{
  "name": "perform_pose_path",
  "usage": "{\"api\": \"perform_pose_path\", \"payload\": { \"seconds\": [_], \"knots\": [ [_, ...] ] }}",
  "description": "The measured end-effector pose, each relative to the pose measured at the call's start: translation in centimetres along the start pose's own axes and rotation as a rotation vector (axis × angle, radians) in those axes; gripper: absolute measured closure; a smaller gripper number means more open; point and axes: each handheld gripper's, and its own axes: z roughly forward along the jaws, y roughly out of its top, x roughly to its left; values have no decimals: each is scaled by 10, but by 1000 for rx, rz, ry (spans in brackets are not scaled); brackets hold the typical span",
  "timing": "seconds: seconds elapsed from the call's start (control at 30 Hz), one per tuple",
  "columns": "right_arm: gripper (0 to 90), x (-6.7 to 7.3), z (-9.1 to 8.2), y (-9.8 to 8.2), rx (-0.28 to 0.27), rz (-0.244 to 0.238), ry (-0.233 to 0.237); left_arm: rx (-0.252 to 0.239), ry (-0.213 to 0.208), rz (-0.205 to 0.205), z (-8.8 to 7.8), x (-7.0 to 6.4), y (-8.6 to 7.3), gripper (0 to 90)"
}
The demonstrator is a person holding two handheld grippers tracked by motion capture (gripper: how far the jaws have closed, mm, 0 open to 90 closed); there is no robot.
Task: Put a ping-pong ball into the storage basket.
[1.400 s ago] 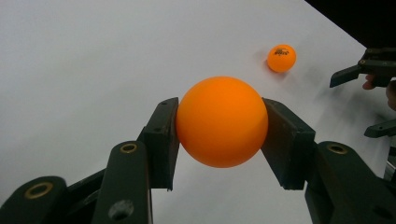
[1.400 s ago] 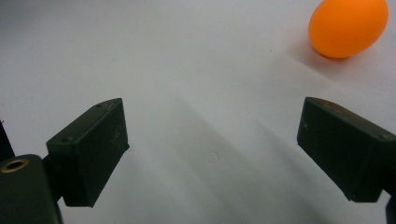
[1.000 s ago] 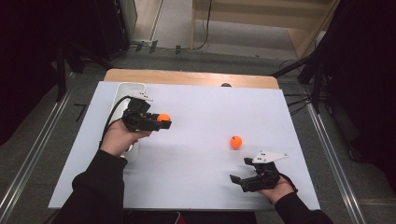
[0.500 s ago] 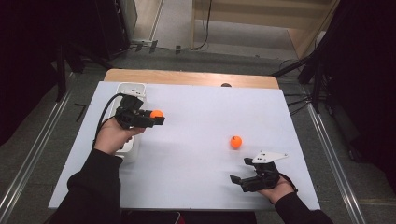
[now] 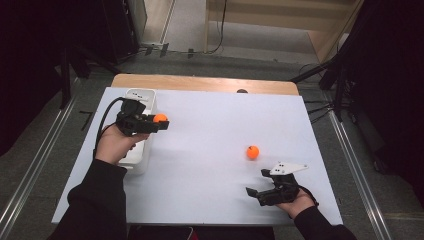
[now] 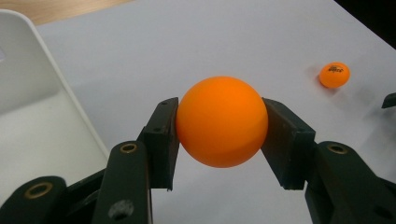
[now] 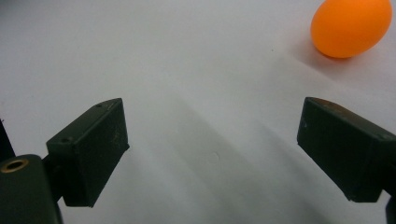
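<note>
White tabletop [image 5: 210,130]; glossy orange ball [image 6: 222,121]

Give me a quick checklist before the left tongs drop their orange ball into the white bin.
1. Grip: left tongs shut on the smooth orange plastic ball, pads on both sides: ok.
2. Ball over the white plastic bin: not ok; in the high view it hangs beside the rim, over the white table sheet.
3. Bin contents: cannot tell.
4. Second orange ball resting free on the sheet: ok.
5. Right tongs open, nothing between them, apart from that ball: ok.
</note>
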Motion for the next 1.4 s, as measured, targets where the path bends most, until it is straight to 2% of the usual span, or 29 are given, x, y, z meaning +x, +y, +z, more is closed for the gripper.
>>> {"api": "perform_pose_path", "payload": {
  "seconds": [0.43,0.93,1.4],
  "knots": [
    [73,0,0,0,0,-1,0,-38,60,-35,-11,6,1,506],
    [73,0,0,0,1,-2,2,-53,103,-65,-17,13,1,505],
    [73,0,0,0,0,-7,1,-72,164,-85,-23,21,-1,505]
  ]
}}
